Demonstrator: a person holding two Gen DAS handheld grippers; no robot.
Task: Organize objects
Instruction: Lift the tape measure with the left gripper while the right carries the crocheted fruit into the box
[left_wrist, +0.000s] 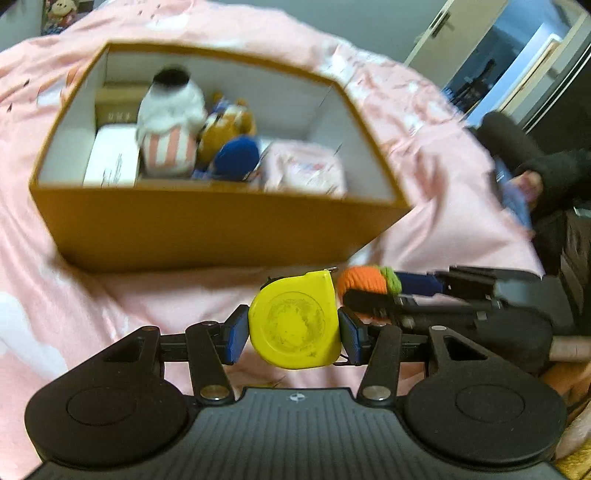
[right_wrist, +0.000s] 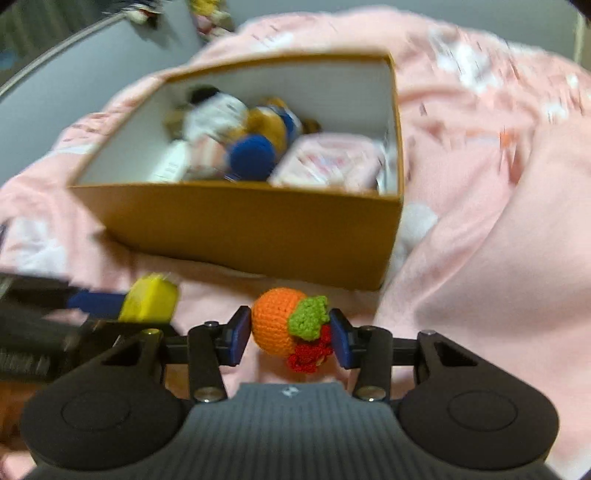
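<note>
Pink patterned bedding (left_wrist: 424, 122) covers the work surface, and an open brown cardboard box with a white interior (left_wrist: 207, 225) rests on it. The box already contains a white plush toy with pink stripes (left_wrist: 170, 125), a round blue knitted ball (left_wrist: 236, 157), a white carton (left_wrist: 112, 157) and a pink packet (left_wrist: 303, 170).

The left gripper (left_wrist: 294, 334) is clamped on a flat yellow plastic tape measure (left_wrist: 295, 321), one blue pad against each edge. The right gripper (right_wrist: 290, 334) holds an orange crocheted fruit with a green leaf and red trim (right_wrist: 282, 325) between its pads. Both loads are clear of the bedding and short of the near wall of the box.

Hazards from this position:
- The two grippers are just beside each other; converging on the box at once could knock one load loose.
- The tape measure is gripped on smooth curved edges and could rotate or slip out.
- The crocheted fruit is soft; it may deform and slip out.
- A low approach could strike the near wall and shift the box on the soft bedding.
- The free space in the box appears limited; a release over the plush toy could let an item roll out.
</note>
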